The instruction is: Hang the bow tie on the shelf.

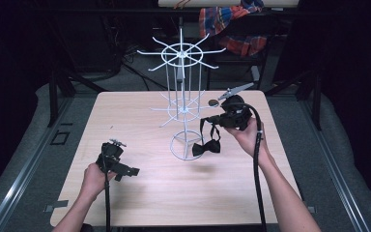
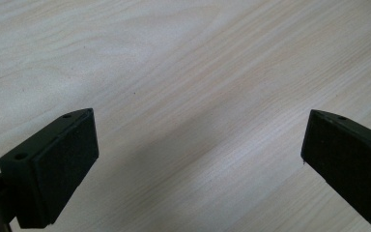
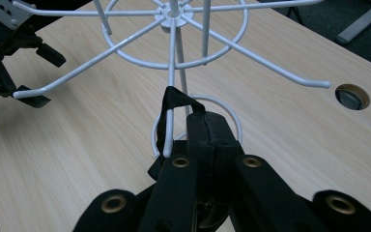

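The right claw (image 3: 207,133) is clenched on the black strap (image 3: 166,113) of a bow tie (image 1: 206,148), its jaws pressed together on the band. The strap's loop stands right at the tip of one white arm (image 3: 170,123) of the wire rack (image 1: 182,82), on the lower ring of arms; whether the loop is already over the tip or just beside it is hard to tell. The bow hangs below the hand, close to the rack's round foot (image 1: 186,145), above the worktop (image 1: 140,193). The step in hand looks like hanging the bow tie on the rack. The next move calls for sliding the loop further along that arm until it seats, then letting go. The left claw (image 2: 198,159) is released, jaws wide apart with nothing between them, low over bare worktop, well apart from the rack
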The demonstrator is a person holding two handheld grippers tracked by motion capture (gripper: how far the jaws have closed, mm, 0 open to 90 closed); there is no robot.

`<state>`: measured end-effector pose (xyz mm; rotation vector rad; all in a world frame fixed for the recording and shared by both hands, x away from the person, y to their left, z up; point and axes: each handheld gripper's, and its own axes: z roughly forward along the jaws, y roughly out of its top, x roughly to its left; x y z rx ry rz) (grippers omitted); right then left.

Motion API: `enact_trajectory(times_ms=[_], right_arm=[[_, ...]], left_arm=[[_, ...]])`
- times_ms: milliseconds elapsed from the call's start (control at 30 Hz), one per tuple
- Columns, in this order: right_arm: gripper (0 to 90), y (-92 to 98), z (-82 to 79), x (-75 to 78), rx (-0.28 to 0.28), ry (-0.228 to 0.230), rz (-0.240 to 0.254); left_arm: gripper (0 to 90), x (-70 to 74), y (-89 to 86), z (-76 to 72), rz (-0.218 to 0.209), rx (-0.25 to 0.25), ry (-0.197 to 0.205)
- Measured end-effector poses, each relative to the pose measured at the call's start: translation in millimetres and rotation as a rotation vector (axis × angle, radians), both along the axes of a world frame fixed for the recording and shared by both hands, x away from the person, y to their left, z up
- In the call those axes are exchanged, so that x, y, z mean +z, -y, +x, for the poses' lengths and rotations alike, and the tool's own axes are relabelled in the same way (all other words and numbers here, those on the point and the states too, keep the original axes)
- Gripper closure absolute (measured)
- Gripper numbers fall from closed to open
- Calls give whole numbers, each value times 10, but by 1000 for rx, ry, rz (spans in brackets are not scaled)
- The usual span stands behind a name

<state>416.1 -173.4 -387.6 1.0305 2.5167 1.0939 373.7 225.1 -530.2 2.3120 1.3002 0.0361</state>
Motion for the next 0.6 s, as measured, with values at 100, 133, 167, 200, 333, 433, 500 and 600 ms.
enact_trajectory(times_ms=[100, 133, 167, 200, 333, 433, 500, 600], right_arm=[[900, 0, 12, -21, 0, -6, 0], [900, 2, 16, -27, 0, -7, 3], [900, 2, 16, -27, 0, -7, 3], [900, 3, 19, -30, -2, -11, 5], [900, -17, 31, -62, -5, -14, 16], [900, -26, 48, -79, 1, -18, 16], [900, -32, 58, -92, 0, -23, 24], [900, -35, 74, -107, 5, -27, 30]], left_arm=[[0, -2, 0, 0, -1, 1, 2], [0, -1, -1, 0, -1, 0, 2], [0, -1, -1, -1, -1, 1, 2], [0, -1, -1, 0, 1, 0, 3], [0, -1, 2, 0, 0, 0, -2], [0, 0, 1, -1, 0, 0, -2], [0, -2, 1, -1, 0, 1, 0], [0, -2, 1, 0, 0, 0, 0]])
